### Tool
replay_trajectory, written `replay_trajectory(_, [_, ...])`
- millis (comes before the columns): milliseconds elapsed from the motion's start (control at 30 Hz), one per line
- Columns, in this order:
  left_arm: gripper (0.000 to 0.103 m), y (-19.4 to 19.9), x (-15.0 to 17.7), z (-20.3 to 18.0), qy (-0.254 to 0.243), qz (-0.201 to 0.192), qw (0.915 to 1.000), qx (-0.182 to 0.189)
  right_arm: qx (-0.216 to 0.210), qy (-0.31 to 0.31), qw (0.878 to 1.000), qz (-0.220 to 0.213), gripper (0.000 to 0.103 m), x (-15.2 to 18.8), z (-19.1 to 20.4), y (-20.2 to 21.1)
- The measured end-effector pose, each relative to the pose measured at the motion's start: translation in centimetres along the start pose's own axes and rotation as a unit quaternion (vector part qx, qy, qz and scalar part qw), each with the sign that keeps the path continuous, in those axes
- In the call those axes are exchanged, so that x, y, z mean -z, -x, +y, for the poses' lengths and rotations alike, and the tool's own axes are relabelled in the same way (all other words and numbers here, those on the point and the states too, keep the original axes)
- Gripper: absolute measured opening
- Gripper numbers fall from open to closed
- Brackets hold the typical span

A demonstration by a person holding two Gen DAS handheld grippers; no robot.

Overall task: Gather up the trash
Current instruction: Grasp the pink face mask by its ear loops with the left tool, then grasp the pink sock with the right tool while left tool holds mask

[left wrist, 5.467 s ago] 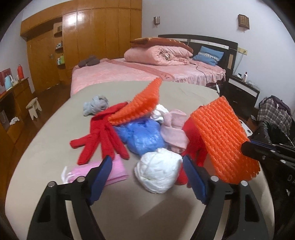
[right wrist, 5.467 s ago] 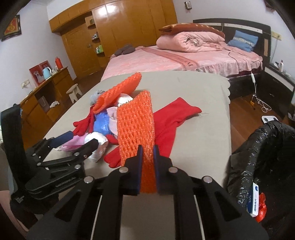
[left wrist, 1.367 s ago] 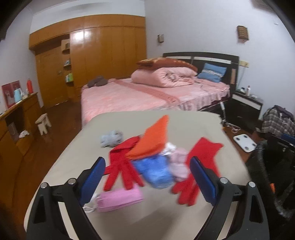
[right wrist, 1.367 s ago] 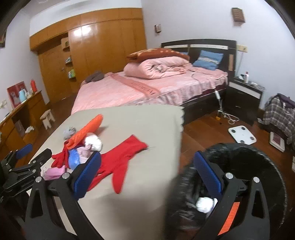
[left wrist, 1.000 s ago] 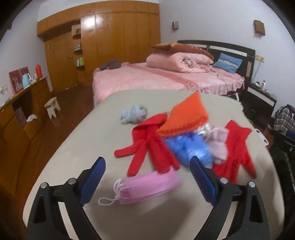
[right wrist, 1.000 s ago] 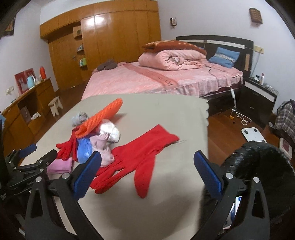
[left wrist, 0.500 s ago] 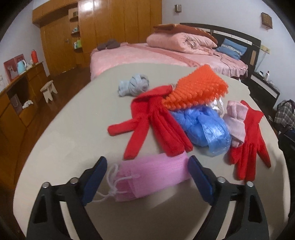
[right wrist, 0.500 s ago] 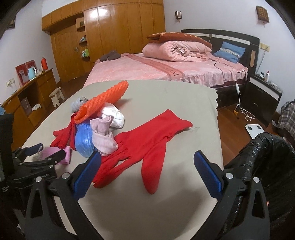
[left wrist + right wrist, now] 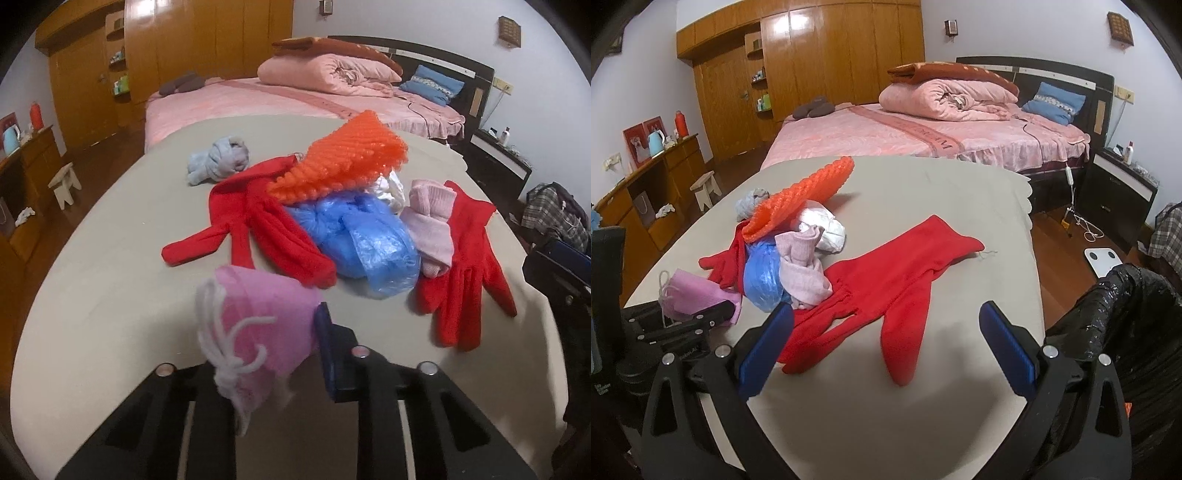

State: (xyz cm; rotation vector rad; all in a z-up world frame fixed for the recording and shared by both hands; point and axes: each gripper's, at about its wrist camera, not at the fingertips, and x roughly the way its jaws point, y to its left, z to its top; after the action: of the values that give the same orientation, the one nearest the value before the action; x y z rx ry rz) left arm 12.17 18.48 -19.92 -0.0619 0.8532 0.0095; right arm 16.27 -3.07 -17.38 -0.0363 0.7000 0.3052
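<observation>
My left gripper (image 9: pixel 291 343) is shut on a pink face mask (image 9: pixel 258 314) with white ear loops, at the near left edge of the beige table (image 9: pixel 110 280); the mask also shows in the right wrist view (image 9: pixel 694 291). Beyond it lies a pile: an orange foam net (image 9: pixel 340 162), a blue plastic bag (image 9: pixel 362 240), a white crumpled wad (image 9: pixel 823 225), a pale pink sock (image 9: pixel 428 221), two red gloves (image 9: pixel 258 218) (image 9: pixel 886 284) and a grey cloth ball (image 9: pixel 218 162). My right gripper (image 9: pixel 886 343) is open and empty over the near red glove.
A black trash bag bin (image 9: pixel 1115 325) stands at the table's right edge. A pink bed (image 9: pixel 923 136) lies behind, with a dark nightstand (image 9: pixel 1119 188). A wooden dresser (image 9: pixel 650 192) and stool (image 9: pixel 705 188) are at left. A scale (image 9: pixel 1104 258) lies on the floor.
My left gripper has shut on the pink mask, which now stands bunched between the fingers. The right gripper has come lower and closer over the red glove.
</observation>
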Motion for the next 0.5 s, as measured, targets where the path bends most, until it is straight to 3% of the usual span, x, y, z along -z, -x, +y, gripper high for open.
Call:
replay_trajectory(167, [0.011, 1.6, 0.0, 0.8, 0.028, -0.024, 0.9993, 0.011, -0.003, 0.002, 1.000, -0.008, 0.097, -0.4, 0.4, 0.3])
replay_trajectory(500, [0.010, 5.8, -0.8, 2.2, 0.049, -0.081, 0.9955, 0.004, -0.023, 0.002, 1.000, -0.006, 0.097, -1.3, 1.7, -0.8])
